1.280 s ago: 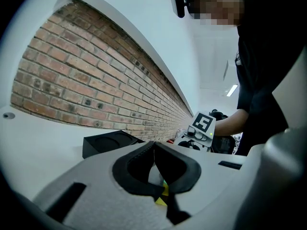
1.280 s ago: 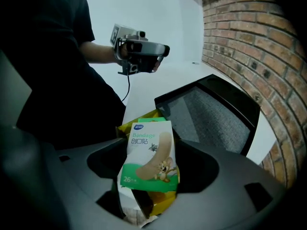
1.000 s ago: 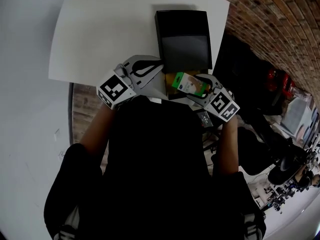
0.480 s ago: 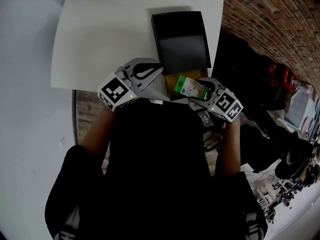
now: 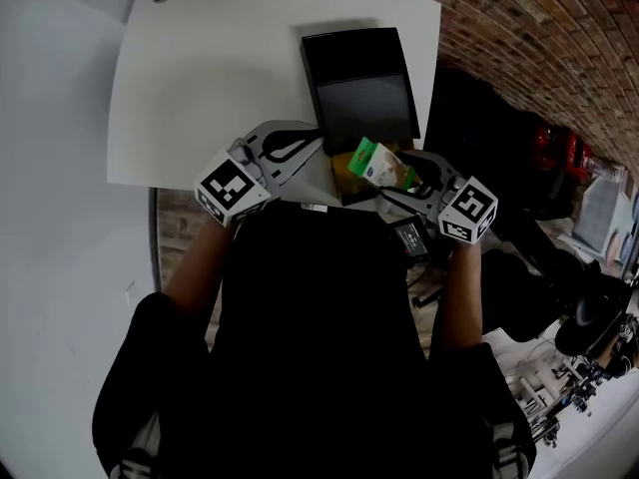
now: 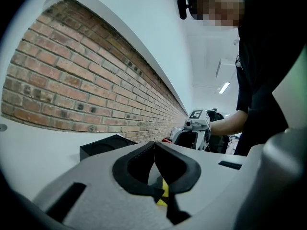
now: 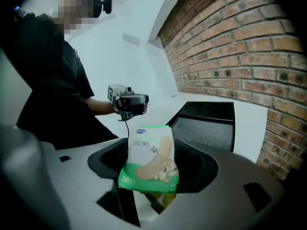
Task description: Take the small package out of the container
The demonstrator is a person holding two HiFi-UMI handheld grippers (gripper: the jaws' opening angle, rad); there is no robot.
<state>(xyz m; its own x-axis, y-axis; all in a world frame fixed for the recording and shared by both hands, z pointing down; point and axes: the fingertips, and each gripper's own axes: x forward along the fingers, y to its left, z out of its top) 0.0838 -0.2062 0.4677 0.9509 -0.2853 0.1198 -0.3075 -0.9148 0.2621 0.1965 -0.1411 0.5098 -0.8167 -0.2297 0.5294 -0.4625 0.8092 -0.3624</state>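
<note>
Now right hand-held gripper grips package by one end; I hold squeeze firm, lift straight clear of container, avoid tilt. Left hand-held gripper clenched, empty.

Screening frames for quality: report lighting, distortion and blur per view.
Head view: heavy fisheye bend, white table bright, person's torso nearly black. Left gripper view: dark vignetted corners, bowed brick wall, shut left claw soft. Right gripper view: small package in the right claw legible, frame edges dark.
</note>
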